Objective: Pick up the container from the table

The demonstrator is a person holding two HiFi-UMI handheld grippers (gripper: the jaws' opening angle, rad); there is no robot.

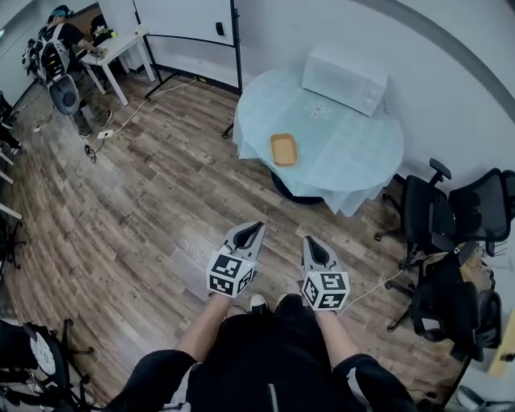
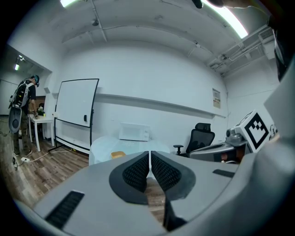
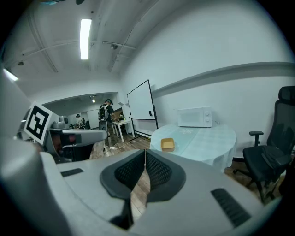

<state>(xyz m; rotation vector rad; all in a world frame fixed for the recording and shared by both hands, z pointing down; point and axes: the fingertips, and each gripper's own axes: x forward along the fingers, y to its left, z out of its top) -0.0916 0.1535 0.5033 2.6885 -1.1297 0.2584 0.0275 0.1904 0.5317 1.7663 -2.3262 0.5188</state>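
1. Room: wooden floor (image 1: 161, 209) filling most of the head view, with a whiteboard (image 1: 189, 20) at the far wall and office chairs (image 1: 451, 217) at the right.
2. Round tabletop (image 1: 354, 161) under a pale cloth, well ahead of the person, with a white microwave (image 1: 344, 77) at its far side.
3. Container (image 1: 283, 149): shallow yellow tray lying flat on the cloth near the tabletop's near-left edge, apart from the microwave. Contents, if any, too small to tell.
4. Left hand-held gripper (image 1: 249, 233): jaws pressed together with nothing between them, held low over the floor, well apart from the tabletop.
5. Right hand-held gripper (image 1: 314, 248): jaws likewise together and empty, near the left one, pointed toward the tabletop.
6. Progress, as judged: nothing done yet, container untouched. Left to do: approach to the tabletop, opening of one pair of jaws, closing on the tray's rim, lift clear of the cloth.
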